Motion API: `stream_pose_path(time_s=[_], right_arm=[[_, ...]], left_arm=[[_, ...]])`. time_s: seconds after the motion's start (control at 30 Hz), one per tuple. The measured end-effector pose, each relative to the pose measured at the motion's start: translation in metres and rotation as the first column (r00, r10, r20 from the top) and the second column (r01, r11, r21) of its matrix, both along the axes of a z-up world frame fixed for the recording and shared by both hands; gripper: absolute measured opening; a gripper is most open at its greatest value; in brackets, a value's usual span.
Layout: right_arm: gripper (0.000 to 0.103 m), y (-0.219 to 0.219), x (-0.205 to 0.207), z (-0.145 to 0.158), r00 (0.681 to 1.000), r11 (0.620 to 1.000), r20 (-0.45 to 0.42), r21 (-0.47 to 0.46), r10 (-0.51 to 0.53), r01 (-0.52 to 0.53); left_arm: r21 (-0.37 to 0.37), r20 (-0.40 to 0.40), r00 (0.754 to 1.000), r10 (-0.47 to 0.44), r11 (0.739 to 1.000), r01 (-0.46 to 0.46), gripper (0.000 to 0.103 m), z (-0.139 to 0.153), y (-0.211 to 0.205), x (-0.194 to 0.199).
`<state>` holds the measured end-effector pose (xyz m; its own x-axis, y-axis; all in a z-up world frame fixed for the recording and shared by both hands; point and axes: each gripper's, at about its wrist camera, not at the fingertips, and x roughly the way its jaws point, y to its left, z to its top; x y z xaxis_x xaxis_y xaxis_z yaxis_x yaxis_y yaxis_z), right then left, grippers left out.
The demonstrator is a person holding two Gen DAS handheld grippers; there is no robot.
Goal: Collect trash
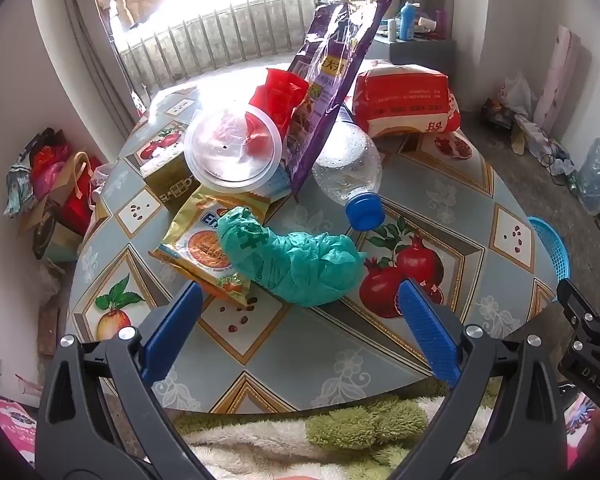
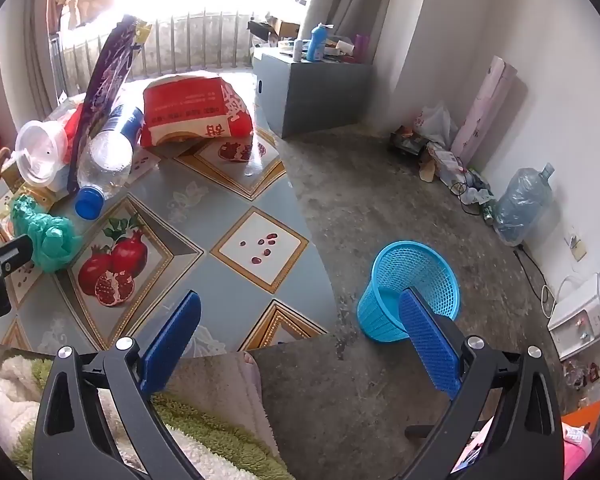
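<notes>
Trash is piled on the far left of a round table (image 1: 320, 344) with a fruit-print cloth. A crumpled green plastic bag (image 1: 296, 260) lies nearest, just beyond my left gripper (image 1: 300, 292), which stands open and tilted down at it, apart from it. Behind lie a yellow snack wrapper (image 1: 204, 248), a clear plastic cup (image 1: 232, 148), a plastic bottle with a blue cap (image 1: 350, 168), a tall purple bag (image 1: 332, 80) and a red and white sack (image 1: 404, 100). My right gripper (image 2: 300, 300) hangs open over the table edge and floor. A blue mesh basket (image 2: 412, 284) stands on the floor, right of the table.
A grey cabinet (image 2: 312, 92) with bottles stands by the far wall. A large water jug (image 2: 520, 204), cables and clutter line the right wall. Bags are heaped on the floor (image 1: 56, 188) left of the table. A fluffy green and white cloth (image 1: 300, 432) lies below both grippers.
</notes>
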<state>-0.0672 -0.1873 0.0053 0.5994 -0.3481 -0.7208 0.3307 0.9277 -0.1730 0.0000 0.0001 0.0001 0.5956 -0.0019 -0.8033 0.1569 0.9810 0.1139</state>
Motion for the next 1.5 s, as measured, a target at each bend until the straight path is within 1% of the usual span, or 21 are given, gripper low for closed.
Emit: stream_pose_path(time_s=[0.5,0.8,1.5], right_arm=[[0.097,0.0019,-0.0004,0.0048,1.000,1.000,0.002,0.008,0.004,-0.004],[0.097,0.0025,0.0017,0.0024,1.000,1.000,0.001,0.013,0.007,-0.007],[0.097,0.0046,0.0022,0.0013,1.000,1.000,-0.002,0.016,0.008,-0.008]], left_arm=[[-0.001,0.003,1.000,0.002,1.000,-0.002,0.094,0.0000,0.0001,0.0000],[0.000,0.001,1.000,0.004,1.000,-0.004,0.094,0.0051,0.0010,-0.0019],[-0.002,-0.001,1.000,0.005,1.000,-0.005,0.094,0.0041,0.0021,0.0008]])
